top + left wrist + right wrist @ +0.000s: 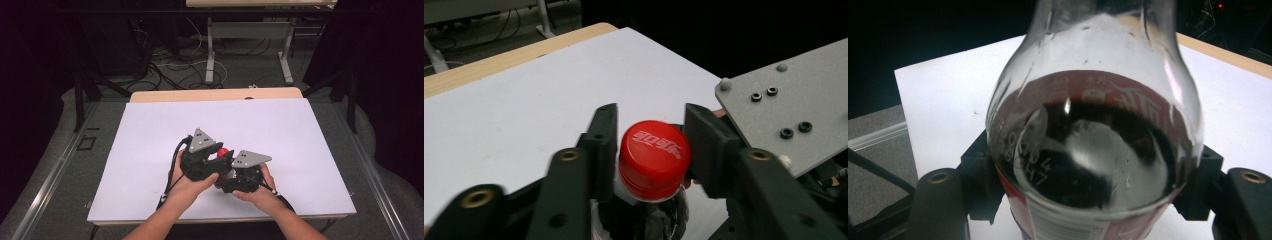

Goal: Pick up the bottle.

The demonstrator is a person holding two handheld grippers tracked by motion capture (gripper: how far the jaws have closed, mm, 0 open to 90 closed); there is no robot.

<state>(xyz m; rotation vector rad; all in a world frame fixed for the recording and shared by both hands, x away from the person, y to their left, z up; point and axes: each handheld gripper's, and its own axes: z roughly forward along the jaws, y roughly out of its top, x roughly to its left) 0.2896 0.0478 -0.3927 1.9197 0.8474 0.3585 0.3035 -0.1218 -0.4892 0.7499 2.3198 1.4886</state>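
Left tongs point(651, 150): jaws stand either side of the red screw cap point(653, 157), parted from it; a sliver of gap shows at the near pad and the far pad sits just off the cap's rim. Nothing gripped. No earlier state recorded here.

Right tongs point(1088, 192): clamped on the body of the bottle, pads point(979, 172) pressed against the labelled wall below the shoulder. In the high view these tongs point(231, 176) sit just beside the left tongs point(216, 161), both carried by the person's hands.

Item: clear plastic cola bottle point(1093, 145), red label, dark liquid part-way up, shoulder and neck empty and see-through. Held off the desk point(280, 130), over its near middle, neck tilted toward the left tongs. Cap shows as a red spot point(223, 152) between the two grey plates.

Handling, judged:
- Weight: moderate, the liquid sitting low; it will slosh when tilted.
- Wall: thin and springy; it yields under a hard squeeze, so the body grip should be firm, not crushing.
- Surface: smooth and glossy, label likewise; liable to turn within the pads when the cap is twisted.
- Cap: stiff, ribbed at the skirt, small; the best purchase for the left tongs, taken square across the skirt.
- Fragility: low; spill risk once the cap is loose.

Surround: white sheet on the desk, wooden edge at the far side of the bottle.
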